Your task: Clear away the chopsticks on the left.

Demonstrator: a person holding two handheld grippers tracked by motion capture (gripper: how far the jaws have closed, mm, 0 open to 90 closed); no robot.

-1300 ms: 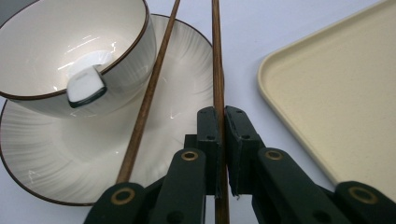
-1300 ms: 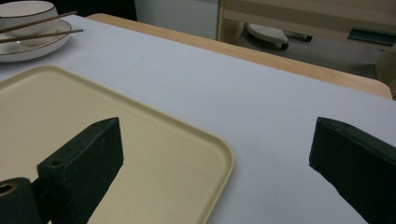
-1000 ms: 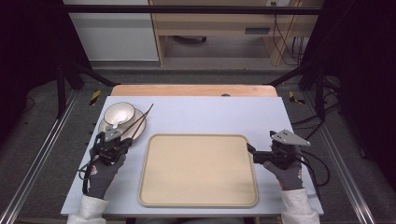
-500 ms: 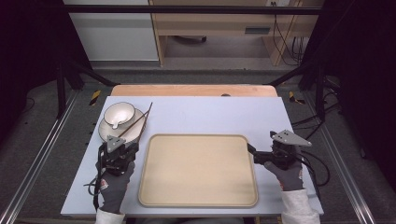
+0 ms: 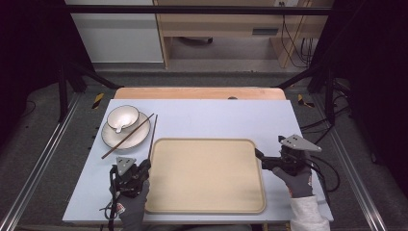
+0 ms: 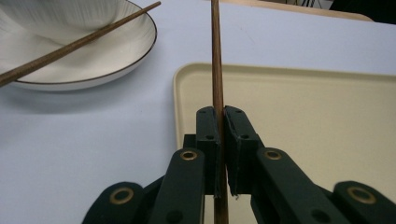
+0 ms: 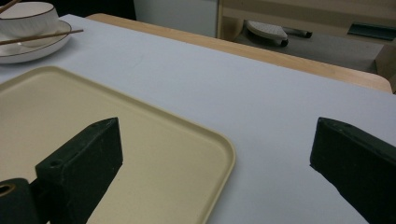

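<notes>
My left gripper point(image 5: 145, 166) point(image 6: 223, 122) is shut on a brown chopstick point(image 5: 153, 136) point(image 6: 215, 56), which points away from me along the left edge of the beige tray point(image 5: 207, 179) point(image 6: 299, 112). A second chopstick point(image 5: 127, 136) point(image 6: 70, 45) lies slanted across the white plate point(image 5: 111, 140) point(image 6: 98, 65). On that plate stands a white bowl point(image 5: 123, 117) point(image 7: 28, 16). My right gripper point(image 5: 260, 159) point(image 7: 217, 140) is open, with its jaws either side of the right rim of the tray point(image 7: 93, 121).
A pale blue mat point(image 5: 216, 118) covers the table, and a wooden strip point(image 5: 197, 93) runs along its far edge. Beyond the table are a dark floor and a wooden shelf unit point(image 5: 226, 26). Cables trail by the right gripper.
My left gripper has drawn back toward me and slightly right, taking one chopstick with it from the plate to beside the tray's left edge. The right gripper has stayed put.
</notes>
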